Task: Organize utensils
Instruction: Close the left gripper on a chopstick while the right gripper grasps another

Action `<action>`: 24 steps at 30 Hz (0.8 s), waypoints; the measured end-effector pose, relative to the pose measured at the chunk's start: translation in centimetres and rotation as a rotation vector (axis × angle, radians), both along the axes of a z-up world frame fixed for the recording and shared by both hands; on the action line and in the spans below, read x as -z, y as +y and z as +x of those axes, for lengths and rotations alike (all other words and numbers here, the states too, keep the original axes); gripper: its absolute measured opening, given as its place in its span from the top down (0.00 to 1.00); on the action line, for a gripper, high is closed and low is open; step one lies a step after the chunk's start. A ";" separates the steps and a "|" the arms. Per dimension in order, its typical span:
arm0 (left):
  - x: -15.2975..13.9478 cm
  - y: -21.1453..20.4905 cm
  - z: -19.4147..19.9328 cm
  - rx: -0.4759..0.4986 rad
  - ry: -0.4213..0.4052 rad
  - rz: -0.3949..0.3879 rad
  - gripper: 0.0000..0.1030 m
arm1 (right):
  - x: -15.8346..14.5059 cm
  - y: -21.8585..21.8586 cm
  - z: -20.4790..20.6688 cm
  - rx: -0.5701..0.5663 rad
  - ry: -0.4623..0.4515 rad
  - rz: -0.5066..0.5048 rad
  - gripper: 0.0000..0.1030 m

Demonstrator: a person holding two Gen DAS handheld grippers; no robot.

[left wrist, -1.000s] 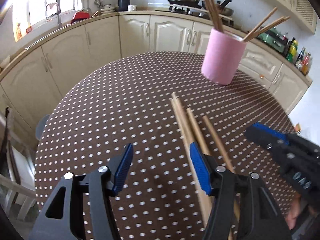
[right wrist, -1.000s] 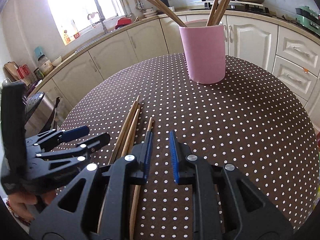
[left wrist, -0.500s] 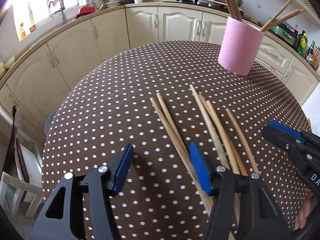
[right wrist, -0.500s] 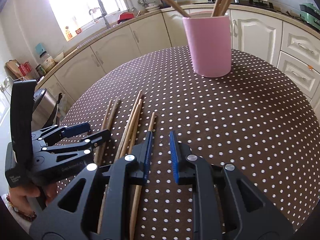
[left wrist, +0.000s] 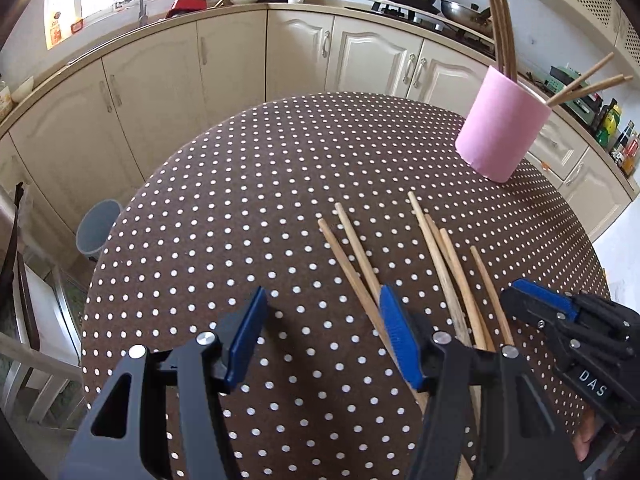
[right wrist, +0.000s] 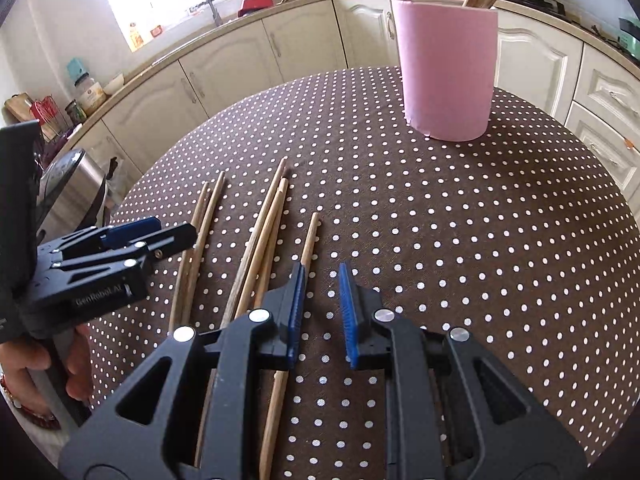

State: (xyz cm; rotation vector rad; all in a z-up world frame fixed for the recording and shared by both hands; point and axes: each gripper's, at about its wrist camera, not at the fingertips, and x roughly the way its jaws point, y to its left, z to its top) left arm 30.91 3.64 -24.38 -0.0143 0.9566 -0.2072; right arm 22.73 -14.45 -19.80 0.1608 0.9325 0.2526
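Six chopsticks (left wrist: 440,264) lie loose on the bench (left wrist: 240,200) under your two grippers, and neither gripper holds any of them yet. Your right gripper (right wrist: 322,312) has its fingers (right wrist: 296,312) set narrowly apart with bare cloth between them; the lone stick (right wrist: 308,240) runs just outside and under its left finger, so closing now would catch nothing or nudge that stick sideways into the three bunched beside it. Your left gripper (left wrist: 324,340) stands about half open, also empty, with the left-hand pair (left wrist: 352,256) passing under its right finger rather than through the gap; coming down like this, you would likely pin a stick beneath the pad or roll it off line. The sticks are round and thin, so a grip taken near one end will probably let the far end droop or swing. Your two grippers sit near each other over the same cluster, and reaching together risks a knock. Farther out, the pink cup (right wrist: 446,72) stands upright toward the far rim with several sticks already leaning out of it; those may block an incoming tip, and a hard push could tip the cup.
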 end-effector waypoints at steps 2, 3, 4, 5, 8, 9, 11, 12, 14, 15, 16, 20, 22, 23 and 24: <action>0.1 0.0 0.1 0.004 0.002 -0.001 0.43 | 0.0 0.0 0.2 -0.005 -0.001 0.002 0.78; 0.1 0.0 0.1 0.006 0.005 -0.003 0.43 | 0.0 0.0 0.3 -0.007 0.000 0.002 0.78; 0.0 0.0 0.0 0.007 0.007 -0.005 0.43 | 0.0 0.1 0.4 -0.010 0.001 -0.003 0.77; 0.0 0.1 0.2 0.007 0.011 -0.010 0.43 | 0.0 0.2 0.5 -0.012 0.002 -0.009 0.77; 0.0 0.4 0.4 0.001 0.025 -0.022 0.43 | 0.0 0.6 1.0 -0.024 0.010 -0.024 0.77; -0.1 0.6 0.6 -0.006 0.027 -0.012 0.43 | 0.0 0.8 1.1 -0.027 0.014 -0.028 0.77; 0.0 0.6 0.8 -0.012 0.028 0.005 0.43 | 0.0 1.2 1.4 -0.037 0.019 -0.039 0.76; 0.0 0.5 0.9 -0.012 0.033 0.011 0.43 | 0.0 1.2 1.4 -0.039 0.021 -0.044 0.76; 0.0 0.4 1.1 -0.015 0.041 0.016 0.43 | -0.1 1.5 1.7 -0.046 0.026 -0.057 0.76; 0.0 0.4 1.2 -0.017 0.048 0.018 0.43 | -0.1 1.6 1.9 -0.050 0.031 -0.062 0.76; 0.0 0.3 1.3 -0.015 0.053 0.022 0.43 | -0.1 1.8 2.0 -0.055 0.035 -0.069 0.76; 0.0 0.4 1.4 -0.028 0.068 0.031 0.44 | -0.2 2.7 2.6 -0.084 0.050 -0.105 0.76; 0.1 0.5 1.6 -0.034 0.061 0.040 0.49 | -0.2 3.0 2.7 -0.097 0.057 -0.131 0.76; 0.1 0.7 1.6 -0.037 0.061 0.044 0.51 | -0.3 3.4 3.0 -0.102 0.063 -0.144 0.76; 0.1 0.7 1.9 -0.044 0.062 0.052 0.55 | -0.3 3.8 3.2 -0.107 0.068 -0.155 0.76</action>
